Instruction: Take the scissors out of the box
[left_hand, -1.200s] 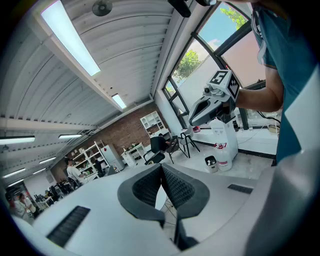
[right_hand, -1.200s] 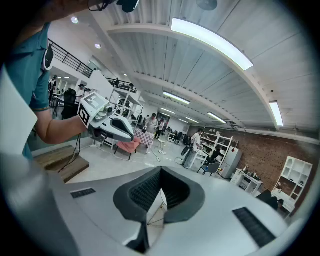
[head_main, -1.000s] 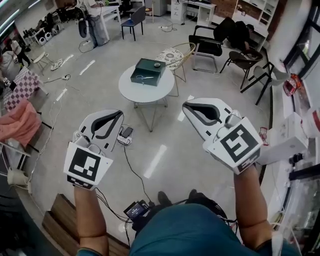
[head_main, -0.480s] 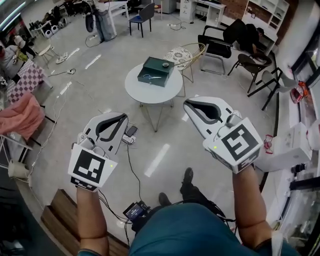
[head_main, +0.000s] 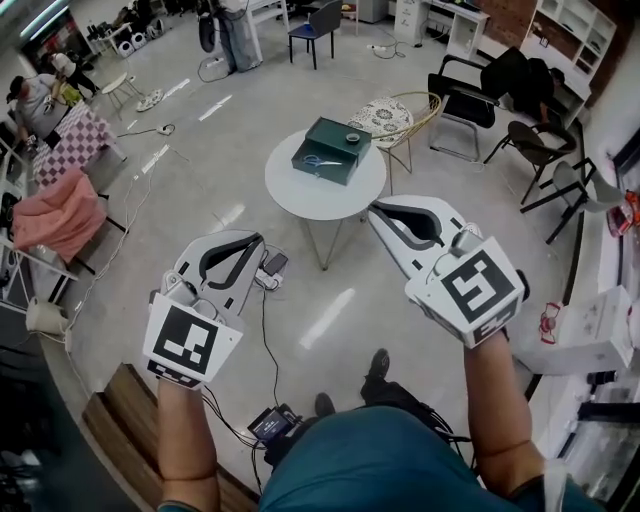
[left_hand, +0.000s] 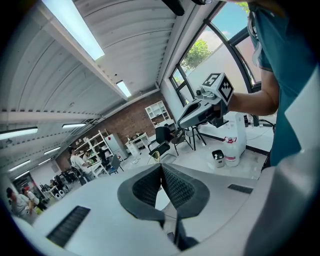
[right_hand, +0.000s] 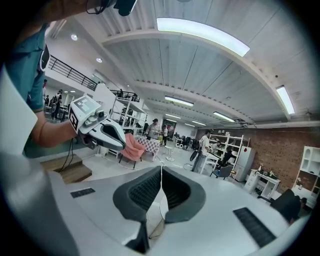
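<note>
Left gripper (head_main: 257, 239) and right gripper (head_main: 373, 207) closed, empty, scissors (head_main: 318, 160) at box (head_main: 345, 140) on table (head_main: 300, 195), well ahead

The floor (head_main: 190, 170) finish is glossy. The left gripper (head_main: 257, 240) and right gripper (head_main: 374, 208) have matt plastic shells and ribbed pads (left_hand: 182, 187).

Moved forward: left hand-held gripper (head_main: 257, 239) and right hand-held gripper (head_main: 373, 208); bench (head_main: 298, 192) with box (head_main: 335, 150) now closer, just past the right one's tips.
</note>
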